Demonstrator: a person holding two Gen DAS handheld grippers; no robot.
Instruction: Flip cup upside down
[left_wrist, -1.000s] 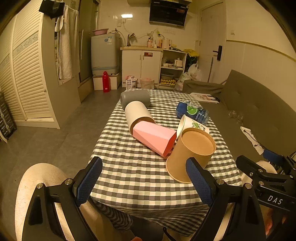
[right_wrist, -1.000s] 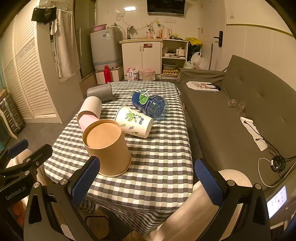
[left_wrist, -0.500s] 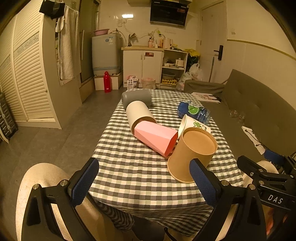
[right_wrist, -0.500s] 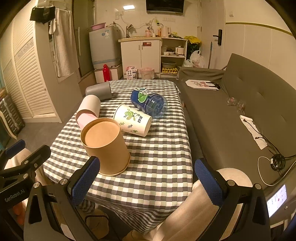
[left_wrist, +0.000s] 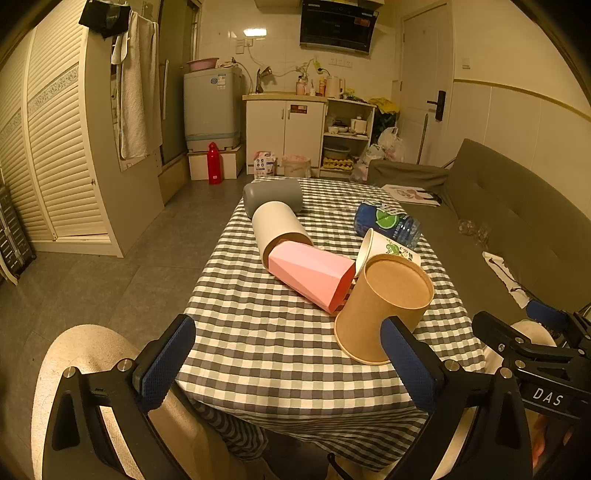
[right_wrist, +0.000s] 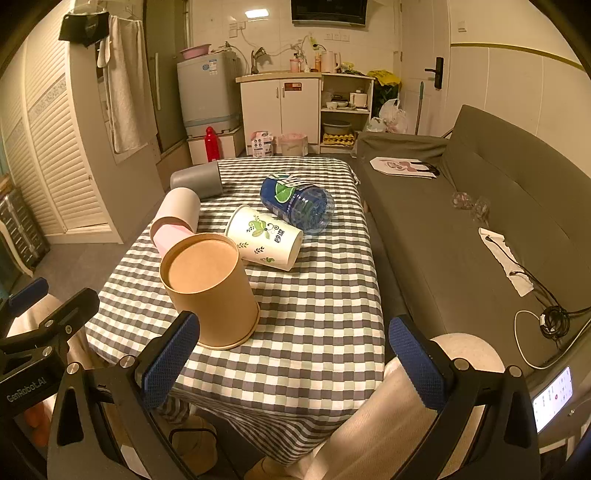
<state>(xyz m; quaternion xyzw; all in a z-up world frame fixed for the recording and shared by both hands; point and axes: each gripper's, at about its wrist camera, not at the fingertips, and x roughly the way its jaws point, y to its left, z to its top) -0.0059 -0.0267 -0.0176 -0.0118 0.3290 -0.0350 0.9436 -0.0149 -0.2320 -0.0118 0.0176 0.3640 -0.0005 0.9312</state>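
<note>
A brown paper cup (left_wrist: 384, 306) stands upside down, rim on the checked tablecloth (left_wrist: 266, 339), near the table's front edge; it also shows in the right wrist view (right_wrist: 208, 290). A pink faceted cup (left_wrist: 310, 275), a beige cup (left_wrist: 279, 227), a grey cup (left_wrist: 273, 195) and a white leaf-print paper cup (right_wrist: 264, 242) lie on their sides behind it. My left gripper (left_wrist: 286, 363) is open and empty, held short of the table's front edge. My right gripper (right_wrist: 293, 360) is open and empty over the front edge, right of the brown cup.
A blue plastic bottle (right_wrist: 297, 205) lies on its side at the far right of the table. A grey sofa (right_wrist: 480, 221) runs along the table's right side. A round cream stool (left_wrist: 74, 369) stands at the front left. Kitchen cabinets (left_wrist: 286, 134) stand at the back.
Both grippers have drawn back slightly and lifted a little; the table and cups sit a bit farther away in view. The cups have not moved.
</note>
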